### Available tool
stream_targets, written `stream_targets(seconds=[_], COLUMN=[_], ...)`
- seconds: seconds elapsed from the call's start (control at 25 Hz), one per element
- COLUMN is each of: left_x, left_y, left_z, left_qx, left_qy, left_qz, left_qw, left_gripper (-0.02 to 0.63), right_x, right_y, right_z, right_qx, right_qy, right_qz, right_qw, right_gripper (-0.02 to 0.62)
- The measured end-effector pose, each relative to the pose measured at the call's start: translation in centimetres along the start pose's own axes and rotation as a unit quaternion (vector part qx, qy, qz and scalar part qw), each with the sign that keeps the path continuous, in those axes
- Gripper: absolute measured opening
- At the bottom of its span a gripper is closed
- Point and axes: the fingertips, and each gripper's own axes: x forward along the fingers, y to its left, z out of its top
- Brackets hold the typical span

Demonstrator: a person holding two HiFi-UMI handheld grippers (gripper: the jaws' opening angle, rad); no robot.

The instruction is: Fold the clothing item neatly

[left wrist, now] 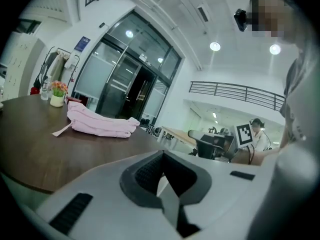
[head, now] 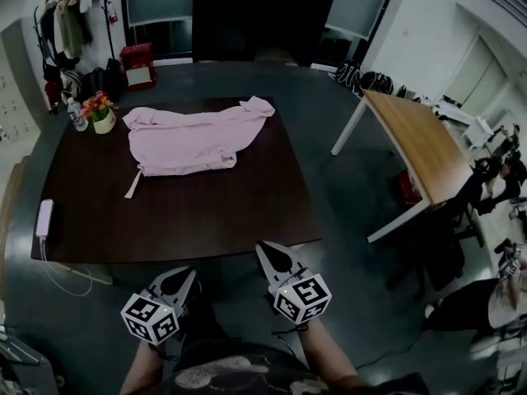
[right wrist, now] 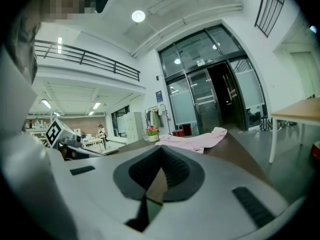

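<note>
A large hall with glass doors holds a dark brown tabletop, and a lighter wooden table stands off to its right. The pink garment lies loosely bunched on the far half of the tabletop, a strap trailing off its near-left corner. A flower pot and a bottle sit at the far-left corner. The left gripper and the right gripper hover short of the near edge, well apart from the garment. Both have their jaws pressed together, with nothing between them.
</note>
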Motion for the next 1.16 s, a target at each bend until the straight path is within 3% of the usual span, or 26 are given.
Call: stream_targets(seconds=[0.16, 0.52, 0.8, 1.16], left_x=[-1.7, -3.9, -5.7, -6.8], left_y=[-4.0, -8.7, -11.3, -11.5], left_z=[-0.2, -1.3, -1.7, -2.6], left_qx=[0.010, 0.037, 0.012, 0.019], left_qy=[-0.013, -0.036, -0.044, -0.039], left_qz=[0.004, -0.010, -0.002, 0.004], left_qw=[0.9999, 0.9986, 0.9990, 0.9990], left_gripper=[0.011, 0.011, 0.011, 0.011], right_x=[-5.2, -10.6, -13.4, -14.7], right_y=[-0.2, 1.3, 1.5, 1.4], right_z=[1.3, -1.1, -1.9, -3.0], right_qx=[-0.018, -0.021, -0.017, 0.014], right_qy=[-0.010, -0.016, -0.012, -0.015], right_qz=[-0.010, -0.021, -0.024, -0.030], right_qw=[1.000, 0.999, 0.999, 0.999], right_gripper=[-0.008, -0.008, -0.008, -0.008])
